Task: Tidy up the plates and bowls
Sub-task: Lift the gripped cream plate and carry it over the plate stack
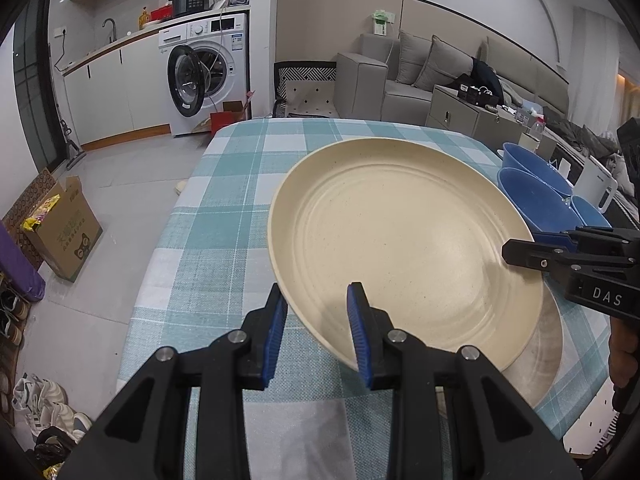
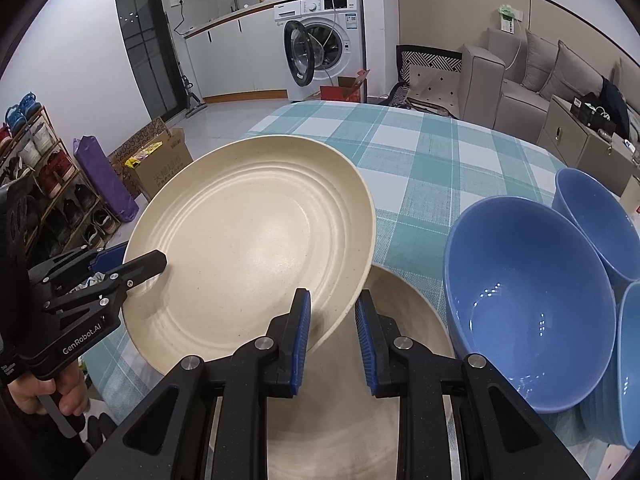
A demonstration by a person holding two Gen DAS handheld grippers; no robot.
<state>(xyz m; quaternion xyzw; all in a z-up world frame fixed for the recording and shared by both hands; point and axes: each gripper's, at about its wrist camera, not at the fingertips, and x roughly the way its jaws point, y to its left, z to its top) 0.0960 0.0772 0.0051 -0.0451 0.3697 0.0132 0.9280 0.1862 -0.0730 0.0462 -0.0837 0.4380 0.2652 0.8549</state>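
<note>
A cream ridged plate (image 1: pixel 400 236) hangs tilted above the checked tablecloth, held at two opposite edges. My left gripper (image 1: pixel 318 332) is shut on its near rim. In the right wrist view, that left gripper (image 2: pixel 156 262) bites the plate's left edge. My right gripper (image 2: pixel 332 332) is shut on the lower right rim of the same plate (image 2: pixel 256 248); the left wrist view shows this right gripper (image 1: pixel 516 252) at the plate's right side. A second cream plate (image 2: pixel 412 316) lies flat on the cloth beneath; its edge (image 1: pixel 554 344) shows under the raised one.
Three blue bowls (image 2: pixel 528 304) stand close together on the table's right side, also seen as blue bowls (image 1: pixel 536 204) behind the plate. The table (image 1: pixel 240 184) with its teal checked cloth ends at the left above a tiled floor. A cardboard box (image 1: pixel 64 232) and shoes sit on the floor.
</note>
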